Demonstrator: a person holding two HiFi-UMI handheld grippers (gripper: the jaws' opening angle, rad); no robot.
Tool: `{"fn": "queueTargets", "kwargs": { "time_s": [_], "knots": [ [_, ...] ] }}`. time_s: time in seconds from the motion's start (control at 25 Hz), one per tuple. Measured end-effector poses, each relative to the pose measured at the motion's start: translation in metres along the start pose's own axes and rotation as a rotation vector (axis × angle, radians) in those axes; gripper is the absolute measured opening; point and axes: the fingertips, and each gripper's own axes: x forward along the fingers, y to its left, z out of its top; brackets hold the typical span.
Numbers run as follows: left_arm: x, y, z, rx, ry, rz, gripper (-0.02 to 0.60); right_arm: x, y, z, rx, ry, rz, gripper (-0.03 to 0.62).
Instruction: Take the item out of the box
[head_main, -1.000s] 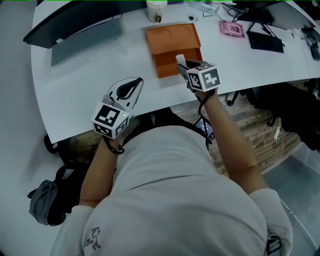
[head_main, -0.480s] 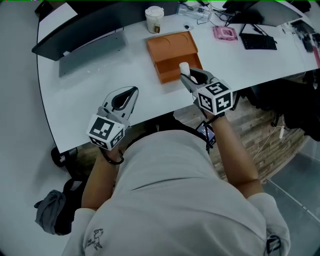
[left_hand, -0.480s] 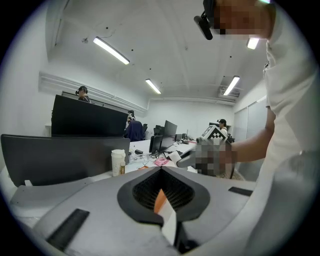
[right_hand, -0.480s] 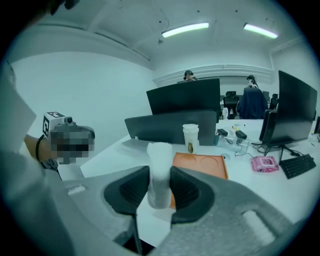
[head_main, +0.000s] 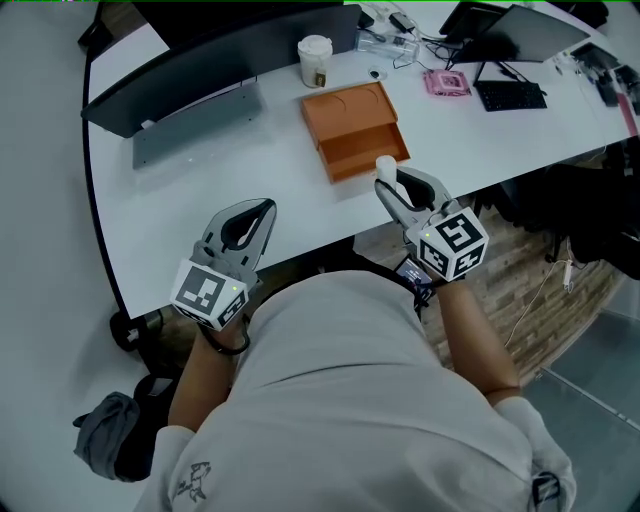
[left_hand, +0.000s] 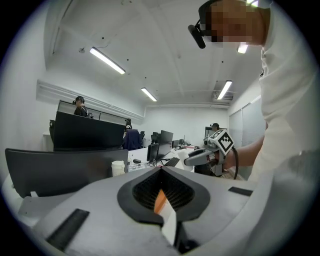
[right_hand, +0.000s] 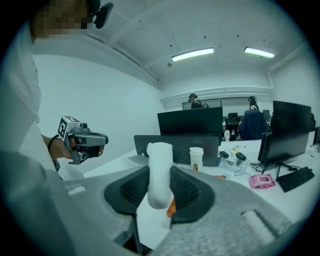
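Note:
An orange box (head_main: 355, 130) lies open on the white table (head_main: 270, 170), seen in the head view. My right gripper (head_main: 388, 182) is shut on a white cylindrical item (head_main: 386, 166), held up over the table's front edge, just short of the box. In the right gripper view the item (right_hand: 159, 172) stands upright between the dark pads. My left gripper (head_main: 262, 208) hovers over the front edge to the left, its jaws together with nothing in them. In the left gripper view its tips (left_hand: 161, 170) meet, and the right gripper (left_hand: 200, 156) shows beyond them.
Behind the box stand a paper cup (head_main: 315, 60) and a clear container (head_main: 388, 42). A dark monitor back (head_main: 200, 60) with a grey bar (head_main: 195, 120) fills the back left. A pink object (head_main: 447, 82) and a black keyboard (head_main: 510, 95) lie at the right.
My right gripper has drawn back from the box toward my body with the white item in its jaws. The left gripper has barely shifted.

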Motion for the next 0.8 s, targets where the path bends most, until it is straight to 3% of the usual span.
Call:
{"fn": "queueTargets", "kwargs": {
  "time_s": [0.36,0.8],
  "knots": [
    [-0.025,-0.020,0.001,-0.008,-0.011,-0.014,-0.002,-0.033,0.030,0.018,-0.035,-0.074,-0.016,0.127],
    [-0.014,-0.073,0.004,-0.022,-0.023,-0.132,-0.002,-0.102,0.046,0.016,-0.040,-0.087,-0.082,0.127]
  ]
}}
